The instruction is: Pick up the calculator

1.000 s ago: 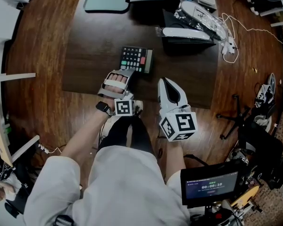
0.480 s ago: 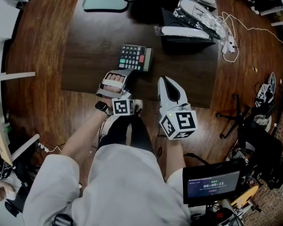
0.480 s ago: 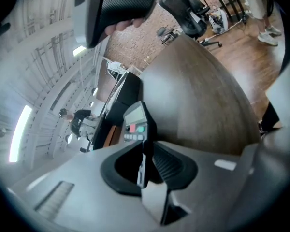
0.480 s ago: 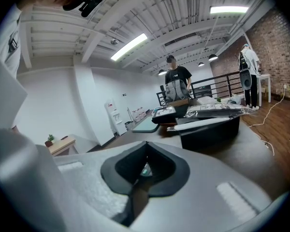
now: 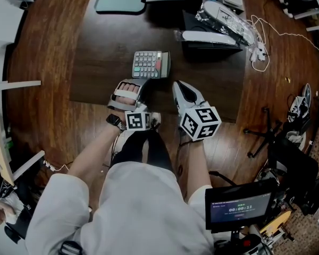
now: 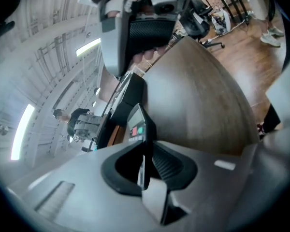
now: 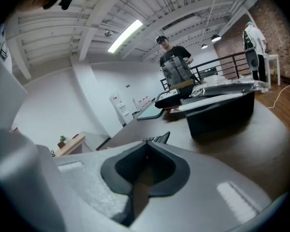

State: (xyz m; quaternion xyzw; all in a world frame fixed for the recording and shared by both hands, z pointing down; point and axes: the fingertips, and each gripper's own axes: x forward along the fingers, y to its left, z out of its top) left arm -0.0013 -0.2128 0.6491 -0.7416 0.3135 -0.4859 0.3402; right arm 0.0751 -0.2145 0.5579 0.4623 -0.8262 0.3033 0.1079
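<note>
2 handheld grippers are working over the dark brown wooden table (image 5: 106, 47). Left gripper (image 5: 142, 82) is clamping the near end of the dark grey rectangular calculator with grey, red and green keys (image 5: 149, 64). Its jaws have just been closing, and the pads are pressing on the calculator's 2 faces. Calculator is showing edge-on in the left gripper view, over the table's middle; can't tell if its far end is touching. Right gripper (image 5: 177, 85) is sitting just right of it, jaws together, gripping nothing.
</note>
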